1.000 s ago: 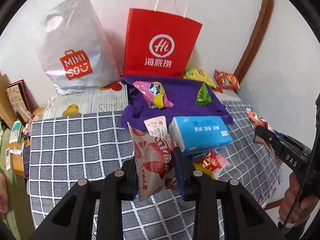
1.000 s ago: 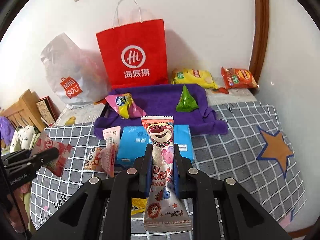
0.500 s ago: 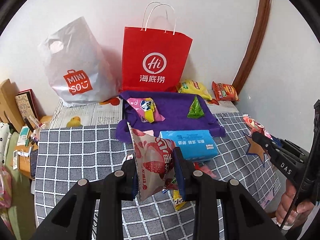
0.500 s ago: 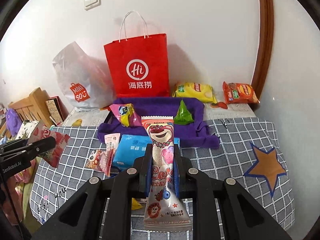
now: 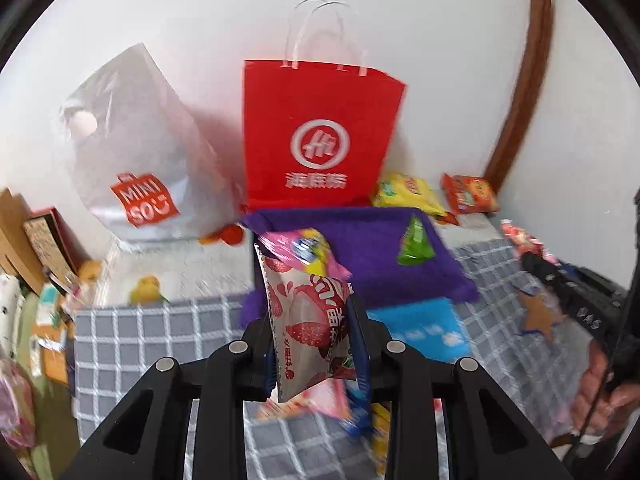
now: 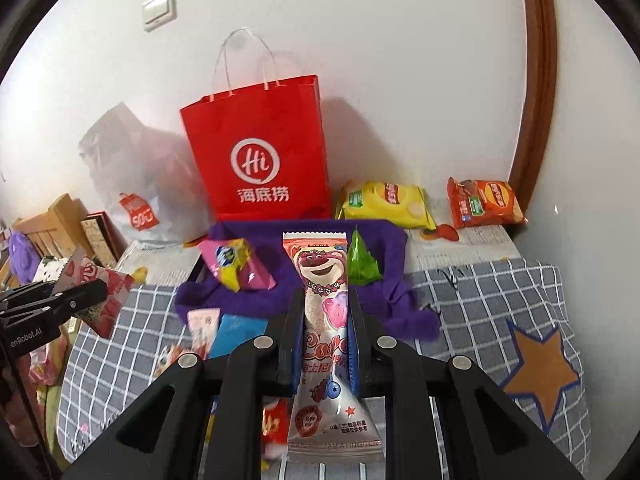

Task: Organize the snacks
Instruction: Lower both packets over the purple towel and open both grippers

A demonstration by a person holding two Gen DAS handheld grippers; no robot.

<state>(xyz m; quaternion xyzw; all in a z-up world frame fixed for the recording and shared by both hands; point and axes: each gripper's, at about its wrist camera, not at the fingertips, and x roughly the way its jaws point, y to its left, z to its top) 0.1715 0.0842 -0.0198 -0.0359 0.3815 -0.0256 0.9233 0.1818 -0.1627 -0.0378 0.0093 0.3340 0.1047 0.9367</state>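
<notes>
My left gripper (image 5: pixel 314 320) is shut on a white and red strawberry snack packet (image 5: pixel 308 320), held above the checked table (image 5: pixel 132 332). My right gripper (image 6: pixel 325 312) is shut on a long pink bear snack packet (image 6: pixel 325 320), also held off the table. Behind both lies a purple cloth (image 5: pixel 360 236) (image 6: pixel 280 292) carrying a pink and yellow packet (image 5: pixel 304 250) (image 6: pixel 234 266) and a green triangular packet (image 5: pixel 414 244) (image 6: pixel 362 262). The left gripper with its packet (image 6: pixel 96 284) shows at the left edge of the right wrist view. The right gripper (image 5: pixel 568 292) shows at the right of the left wrist view.
A red paper bag (image 5: pixel 316 136) (image 6: pixel 260 152) and a white plastic bag (image 5: pixel 132 152) stand against the wall. Yellow (image 6: pixel 384 200) and orange (image 6: pixel 484 202) chip bags lie at the back right. A blue tissue pack (image 5: pixel 424 328) and several small snacks lie below the grippers.
Both grippers, each keeping its packet, have pulled back and risen, so the bags and purple cloth sit further off and lower in view. The left wrist view is now blurred by motion.
</notes>
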